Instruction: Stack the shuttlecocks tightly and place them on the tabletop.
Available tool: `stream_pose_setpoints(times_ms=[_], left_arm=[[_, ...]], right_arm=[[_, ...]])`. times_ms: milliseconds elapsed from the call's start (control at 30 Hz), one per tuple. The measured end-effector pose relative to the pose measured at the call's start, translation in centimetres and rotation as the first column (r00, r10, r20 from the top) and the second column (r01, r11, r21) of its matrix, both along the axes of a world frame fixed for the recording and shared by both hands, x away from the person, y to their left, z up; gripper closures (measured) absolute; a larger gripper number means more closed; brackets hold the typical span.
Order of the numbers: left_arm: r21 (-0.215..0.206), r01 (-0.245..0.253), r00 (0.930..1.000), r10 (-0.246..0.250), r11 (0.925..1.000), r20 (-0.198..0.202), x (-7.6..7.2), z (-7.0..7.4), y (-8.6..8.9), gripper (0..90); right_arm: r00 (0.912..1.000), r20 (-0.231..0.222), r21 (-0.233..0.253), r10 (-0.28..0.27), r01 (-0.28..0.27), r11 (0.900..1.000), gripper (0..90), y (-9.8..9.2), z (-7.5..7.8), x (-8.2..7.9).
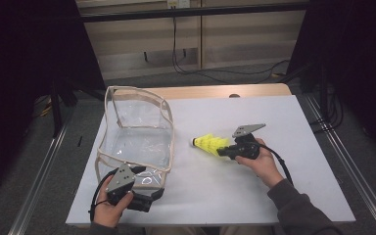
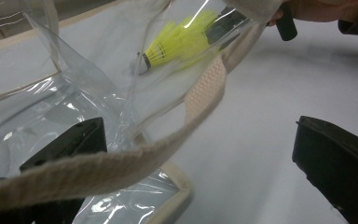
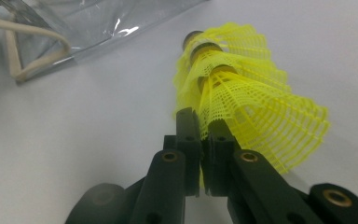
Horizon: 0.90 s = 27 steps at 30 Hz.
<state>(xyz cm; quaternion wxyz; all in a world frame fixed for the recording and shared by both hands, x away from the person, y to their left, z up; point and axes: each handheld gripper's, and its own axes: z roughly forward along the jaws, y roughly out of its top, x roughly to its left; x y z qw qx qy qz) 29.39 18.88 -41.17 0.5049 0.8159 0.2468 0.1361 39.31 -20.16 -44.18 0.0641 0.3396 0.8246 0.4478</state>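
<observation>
we pinch the yellow shuttlecocks (image 1: 210, 143), a nested stack, by the skirt with our right gripper (image 1: 223, 149), its jaws nearly together on the mesh, just above the white table (image 1: 254, 191) and beside the clear bag (image 1: 137, 142). our left gripper (image 1: 147, 199) sits at the bag's near corner with jaws wide apart, the beige strap (image 2: 121, 163) lying across between them, not clamped
</observation>
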Motion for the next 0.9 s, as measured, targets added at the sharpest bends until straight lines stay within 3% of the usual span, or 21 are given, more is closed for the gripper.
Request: stream_pose_setpoints(times_ms=[400,900], left_arm=[[-0.001,-0.002,1.0000,0.002,1.0000,-0.001,0.0,0.0,0.0,3.1],[-0.005,0.000,1.0000,0.000,1.0000,-0.001,0.0,0.0,0.0,3.1]], right_arm=[[1.0000,-0.008,-0.019,0.004,-0.004,1.000,74.3,0.7,-0.1,-0.3],[0.9988,-0.027,0.027,-0.041,0.042,0.999,56.0,1.3,-0.2,-0.4]])
